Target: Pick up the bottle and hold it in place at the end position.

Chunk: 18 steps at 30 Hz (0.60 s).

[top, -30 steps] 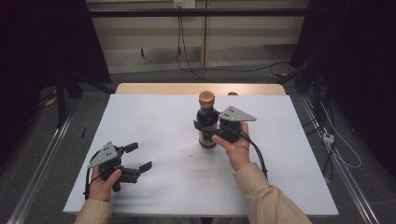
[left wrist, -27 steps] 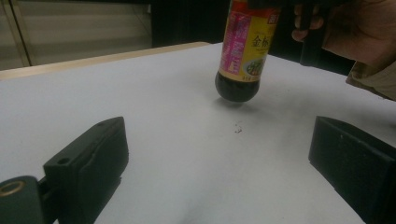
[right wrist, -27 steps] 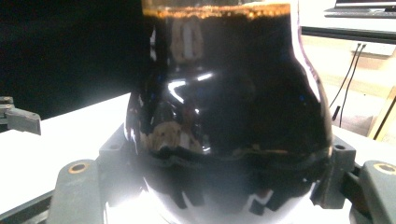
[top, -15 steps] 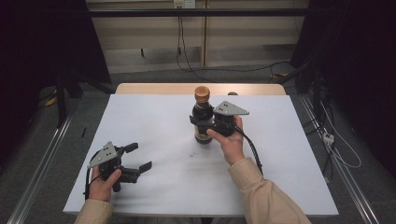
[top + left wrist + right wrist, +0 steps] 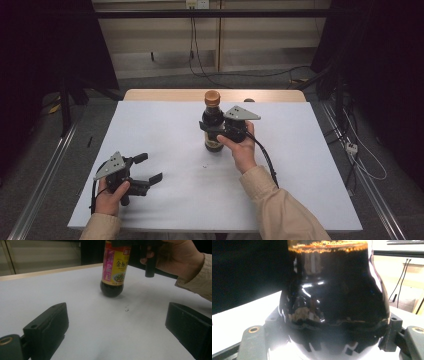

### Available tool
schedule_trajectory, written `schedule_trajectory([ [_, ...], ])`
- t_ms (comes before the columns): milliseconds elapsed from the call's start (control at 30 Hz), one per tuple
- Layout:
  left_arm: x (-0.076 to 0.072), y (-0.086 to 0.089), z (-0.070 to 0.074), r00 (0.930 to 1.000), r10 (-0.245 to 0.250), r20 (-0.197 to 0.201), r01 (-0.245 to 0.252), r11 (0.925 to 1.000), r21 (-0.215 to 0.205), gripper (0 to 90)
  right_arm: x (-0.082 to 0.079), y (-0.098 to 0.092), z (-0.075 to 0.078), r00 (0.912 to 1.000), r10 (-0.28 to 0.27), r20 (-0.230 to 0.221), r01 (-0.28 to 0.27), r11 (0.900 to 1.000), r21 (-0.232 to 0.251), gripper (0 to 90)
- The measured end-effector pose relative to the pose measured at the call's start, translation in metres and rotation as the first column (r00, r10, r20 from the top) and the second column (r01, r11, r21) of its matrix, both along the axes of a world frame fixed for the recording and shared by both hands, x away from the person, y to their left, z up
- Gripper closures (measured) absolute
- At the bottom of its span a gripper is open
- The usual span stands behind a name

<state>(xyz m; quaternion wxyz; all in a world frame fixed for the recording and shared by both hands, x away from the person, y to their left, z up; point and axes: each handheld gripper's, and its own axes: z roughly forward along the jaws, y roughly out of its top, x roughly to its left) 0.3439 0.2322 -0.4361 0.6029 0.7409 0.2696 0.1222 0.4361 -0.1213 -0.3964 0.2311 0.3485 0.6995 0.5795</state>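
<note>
A dark soy sauce bottle (image 5: 212, 125) with an orange cap (image 5: 212, 97) stands upright near the middle of the white table (image 5: 300, 165). My right gripper (image 5: 214, 130) is shut on its upper body from the right, below the neck. In the right gripper view the dark glass (image 5: 337, 290) sits between both jaws. The left gripper view shows the bottle's pink and yellow label (image 5: 115, 267), its base at the table surface, and the right hand (image 5: 175, 257) beside it. My left gripper (image 5: 150, 167) rests at the near left, open, nothing between its jaws (image 5: 120, 325).
A bare wooden strip (image 5: 150, 95) runs along the table's far edge. A small dark speck (image 5: 205, 166) lies on the white surface in front of the bottle. Metal rails (image 5: 45, 175) flank the table, and cables trail on the floor at the right (image 5: 360, 160).
My right gripper has carried the bottle slightly left and a little down. The left gripper has stayed where it was.
</note>
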Motion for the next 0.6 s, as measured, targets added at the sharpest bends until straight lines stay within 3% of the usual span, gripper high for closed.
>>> schedule_trajectory([
  [333,0.0,0.0,-0.001,1.0,0.0,-0.004,0.0,1.0,-0.001,4.6,0.009,0.0,-0.002,1.0,-0.007,0.006,0.007,1.0,-0.011,26.5],
  [600,0.0,0.0,-0.001,1.0,0.003,-0.007,-0.003,1.0,-0.003,4.5,0.012,-0.004,-0.005,0.9995,-0.003,-0.032,0.003,1.0,0.017,26.5],
])
